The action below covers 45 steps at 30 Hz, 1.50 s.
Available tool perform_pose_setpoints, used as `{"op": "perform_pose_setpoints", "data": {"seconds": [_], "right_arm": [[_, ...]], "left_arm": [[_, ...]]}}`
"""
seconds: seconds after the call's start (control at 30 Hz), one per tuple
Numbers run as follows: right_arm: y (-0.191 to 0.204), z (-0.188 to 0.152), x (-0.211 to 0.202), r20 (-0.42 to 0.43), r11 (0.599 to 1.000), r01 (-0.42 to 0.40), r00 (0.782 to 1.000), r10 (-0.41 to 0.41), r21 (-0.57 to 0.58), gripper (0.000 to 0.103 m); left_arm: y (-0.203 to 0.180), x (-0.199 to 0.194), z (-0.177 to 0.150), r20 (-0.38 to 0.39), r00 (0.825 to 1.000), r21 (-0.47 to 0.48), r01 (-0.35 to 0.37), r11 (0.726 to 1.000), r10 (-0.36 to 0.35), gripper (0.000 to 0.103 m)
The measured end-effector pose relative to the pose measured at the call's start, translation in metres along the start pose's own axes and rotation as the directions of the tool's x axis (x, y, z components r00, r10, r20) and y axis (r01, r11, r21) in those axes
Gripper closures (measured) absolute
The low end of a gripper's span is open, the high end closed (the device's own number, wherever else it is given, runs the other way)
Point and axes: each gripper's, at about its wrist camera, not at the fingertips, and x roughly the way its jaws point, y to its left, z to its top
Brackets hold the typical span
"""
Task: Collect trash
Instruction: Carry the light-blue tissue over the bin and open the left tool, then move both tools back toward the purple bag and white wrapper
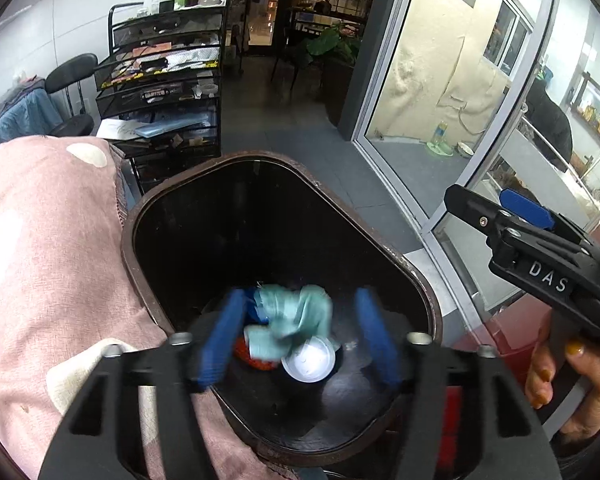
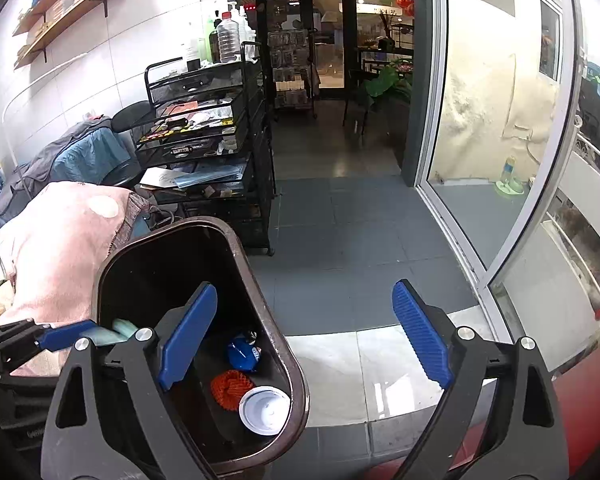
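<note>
The bin, a dark brown one with a rounded rim, is the landmark here. The left gripper hangs over its mouth with jaws spread; a crumpled pale green wrapper sits between the blue pads (blurred in the left wrist view, so it is hard to say whether a pad touches it, though they do not appear to press on it). On the bin's floor, below the wrapper, lie a white round lid, an orange net and a blue packet; in the right wrist view the lid overlaps the net, with the packet just beyond them.

The right gripper is to the right of the bin, jaws spread wide with nothing between them: its left pad lies over the bin's opening, its right pad over the grey tiled floor. A hand holds that gripper's handle.

Against the bin's left side lies a pink blanket with white spots. Behind the bin stands a black wire cart, bottles on top.
</note>
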Motion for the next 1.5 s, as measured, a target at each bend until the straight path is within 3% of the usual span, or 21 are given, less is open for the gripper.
{"op": "perform_pose_setpoints", "data": {"seconds": [0.1,0.27,0.6,0.77,1.0,1.3,1.5], "right_arm": [[0.001,0.0,0.0,-0.001,1.0,-0.006,1.0,0.006,0.005,0.014],[0.002,0.0,0.001,0.001,1.0,-0.011,1.0,0.011,0.01,0.012],[0.01,-0.001,0.002,0.008,0.999,-0.047,0.999,0.047,-0.004,0.01],[0.022,-0.004,0.0,0.024,0.994,-0.109,0.994,0.11,-0.032,0.01],[0.04,-0.01,-0.007,0.044,0.979,-0.196,0.979,0.199,-0.058,0.008],[0.084,-0.02,-0.016,0.024,0.943,-0.313,0.948,0.317,-0.111,0.007],[0.134,-0.026,-0.026,-0.018,0.887,-0.419,0.906,0.424,-0.195,0.007]], "left_arm": [[-0.002,0.0,0.001,0.008,1.0,0.024,-0.012,1.0,0.012,0.02],[-0.005,0.001,0.001,0.012,1.0,0.043,-0.017,0.999,0.016,0.012],[-0.007,-0.026,0.0,0.101,0.995,0.035,-0.024,0.999,0.02,0.01],[-0.002,-0.064,-0.009,0.199,0.98,0.015,-0.027,1.0,0.023,0.008],[0.019,-0.115,-0.034,0.307,0.947,-0.034,-0.084,0.996,0.09,0.005],[0.07,-0.156,-0.068,0.342,0.918,-0.171,-0.146,0.974,0.198,0.005],[0.107,-0.179,-0.095,0.333,0.898,-0.271,-0.202,0.941,0.288,0.005]]}}
